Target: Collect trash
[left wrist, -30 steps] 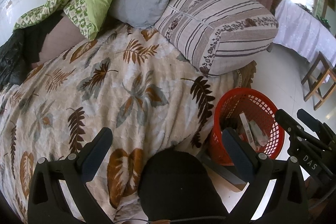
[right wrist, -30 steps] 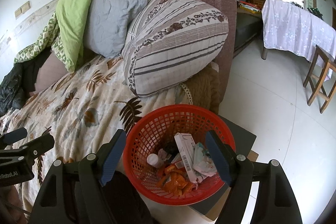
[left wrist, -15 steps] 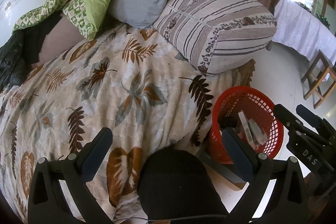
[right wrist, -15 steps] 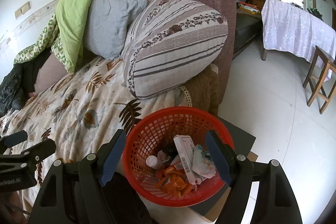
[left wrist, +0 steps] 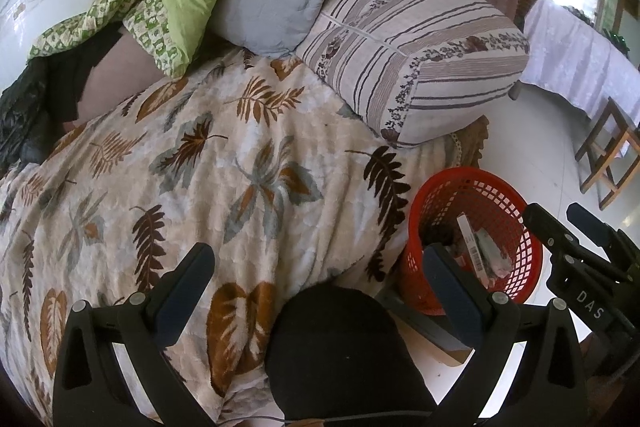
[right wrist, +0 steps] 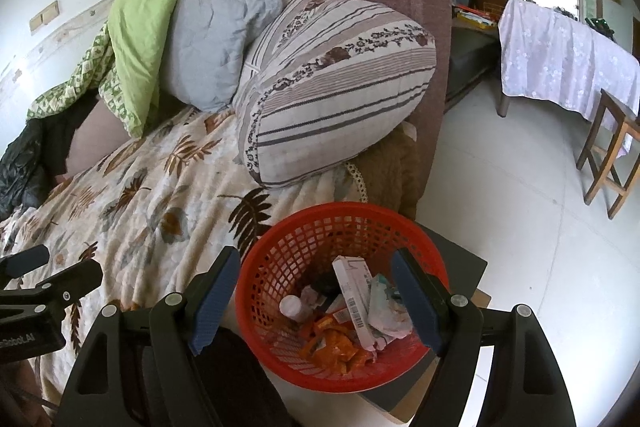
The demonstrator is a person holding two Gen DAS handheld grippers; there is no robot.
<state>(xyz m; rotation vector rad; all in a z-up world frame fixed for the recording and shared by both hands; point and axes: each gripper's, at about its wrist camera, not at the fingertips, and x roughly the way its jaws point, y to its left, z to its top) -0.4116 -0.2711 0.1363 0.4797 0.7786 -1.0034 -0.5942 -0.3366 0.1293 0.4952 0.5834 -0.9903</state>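
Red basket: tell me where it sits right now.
The red basket sits low in the right wrist view between the open right gripper fingers, on a dark board beside the leaf-print blanket.

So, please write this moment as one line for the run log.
left tool: open, empty | right tool: open, above red basket | trash: in basket

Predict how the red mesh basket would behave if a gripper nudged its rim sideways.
The red mesh basket looks like thin plastic holding only light trash, so it would probably slide easily. It stands on a small dark platform, so it might tip off the edge.
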